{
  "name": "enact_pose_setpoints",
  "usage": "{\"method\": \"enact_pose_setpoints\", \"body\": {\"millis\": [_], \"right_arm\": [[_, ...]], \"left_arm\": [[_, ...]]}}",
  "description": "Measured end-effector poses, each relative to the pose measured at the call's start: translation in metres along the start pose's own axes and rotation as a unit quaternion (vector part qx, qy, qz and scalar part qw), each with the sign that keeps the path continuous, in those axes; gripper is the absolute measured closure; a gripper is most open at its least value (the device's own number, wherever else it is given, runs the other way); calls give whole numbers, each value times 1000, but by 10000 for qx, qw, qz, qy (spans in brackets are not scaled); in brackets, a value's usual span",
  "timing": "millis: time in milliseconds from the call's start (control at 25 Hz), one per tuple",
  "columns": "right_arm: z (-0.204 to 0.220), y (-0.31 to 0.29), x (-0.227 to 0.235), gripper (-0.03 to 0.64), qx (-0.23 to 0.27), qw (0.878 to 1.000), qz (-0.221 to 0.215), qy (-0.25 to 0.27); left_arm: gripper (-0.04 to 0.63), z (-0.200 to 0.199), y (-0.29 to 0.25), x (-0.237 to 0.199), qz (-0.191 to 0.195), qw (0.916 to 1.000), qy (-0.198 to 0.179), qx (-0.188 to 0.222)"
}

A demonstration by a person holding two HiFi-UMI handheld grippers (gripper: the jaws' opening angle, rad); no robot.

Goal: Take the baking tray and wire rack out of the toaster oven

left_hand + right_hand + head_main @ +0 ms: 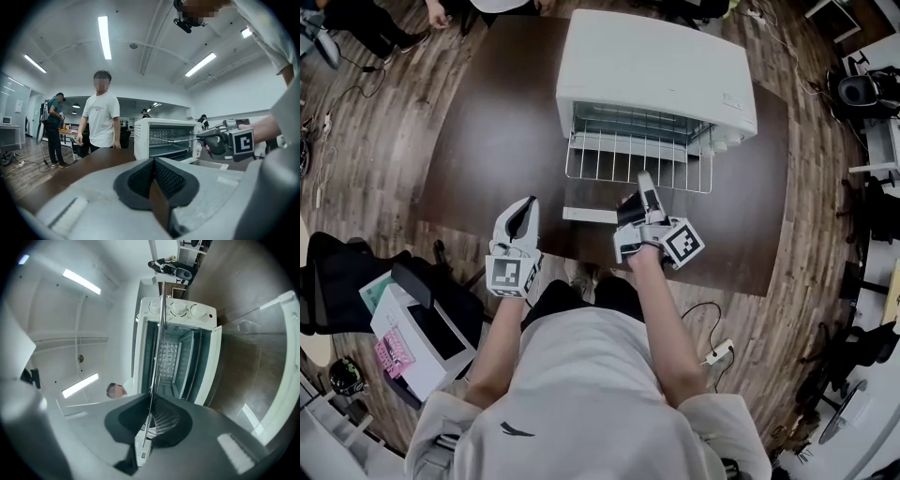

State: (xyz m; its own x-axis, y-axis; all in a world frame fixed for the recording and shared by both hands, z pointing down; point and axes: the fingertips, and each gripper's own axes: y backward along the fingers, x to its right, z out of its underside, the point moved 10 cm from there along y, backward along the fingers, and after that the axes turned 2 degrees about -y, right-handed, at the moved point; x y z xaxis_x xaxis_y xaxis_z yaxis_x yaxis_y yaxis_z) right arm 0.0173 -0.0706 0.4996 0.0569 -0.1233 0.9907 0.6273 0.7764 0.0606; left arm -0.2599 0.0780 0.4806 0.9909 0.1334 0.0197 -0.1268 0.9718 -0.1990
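Left gripper: the left gripper [525, 208] hovers over the near left part of the table [487, 141], well apart from the oven. Its jaws are pressed together with nothing between them.
Toaster oven: the toaster oven [656, 66] stands at the far middle of the table, with its door [589, 215] folded down flat toward the person.
Wire rack: the wire rack [628, 164] is partly drawn out. Its near half juts over the open door and its far half is still inside the cavity.
Baking tray: a flat grey slab on a lower level inside the oven [169, 150] looks like the baking tray, untouched.
Right gripper: the right gripper [645, 183] is level at the rack's near edge, jaws clenched on the front wire.
Progress: I judge the door open and the rack about halfway out. Left to do: clear the rack, set it down, then take out the tray.
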Motion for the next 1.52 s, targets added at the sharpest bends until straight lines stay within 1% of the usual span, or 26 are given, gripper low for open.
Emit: {"method": "enact_pose_setpoints", "body": {"millis": [120, 240, 440, 600, 760, 1000, 1120, 1200, 1360, 1520], "right_arm": [[7, 19, -6, 601, 50, 9999, -66, -79], [11, 38, -13, 600, 36, 9999, -134, -87], [17, 82, -16, 612, -250, 9991, -246, 258], [9, 110, -9, 606, -215, 9997, -135, 42], [7, 125, -6, 607, -128, 9998, -135, -7], [-29, 155, -7, 607, 63, 9997, -188, -129], [-35, 167, -2, 607, 248, 9995, -138, -137], [-45, 179, 3, 609, 414, 9991, -62, -101], [-80, 212, 20, 609, 787, 9968, 164, -30], [-119, 239, 45, 611, 999, 9935, 498, 225]], "left_arm": [[592, 5, 4, 0, 69, 10000, 55, -7], [592, 7, 8, 5, 51, 10000, 70, -16], [592, 9, 14, 12, -56, 10000, 69, -26], [592, 8, 19, 24, -155, 9999, 21, -58], [592, 10, 29, 28, -216, 9997, 13, -87], [592, 4, 29, 68, -222, 9997, -28, -110], [592, 7, 31, 66, -200, 9997, -28, -107], [592, 8, 32, 67, -191, 9998, -29, -108], [592, 8, 30, 79, -159, 9998, -56, -119], [592, 5, 29, 87, -160, 9997, -91, -142]]}}
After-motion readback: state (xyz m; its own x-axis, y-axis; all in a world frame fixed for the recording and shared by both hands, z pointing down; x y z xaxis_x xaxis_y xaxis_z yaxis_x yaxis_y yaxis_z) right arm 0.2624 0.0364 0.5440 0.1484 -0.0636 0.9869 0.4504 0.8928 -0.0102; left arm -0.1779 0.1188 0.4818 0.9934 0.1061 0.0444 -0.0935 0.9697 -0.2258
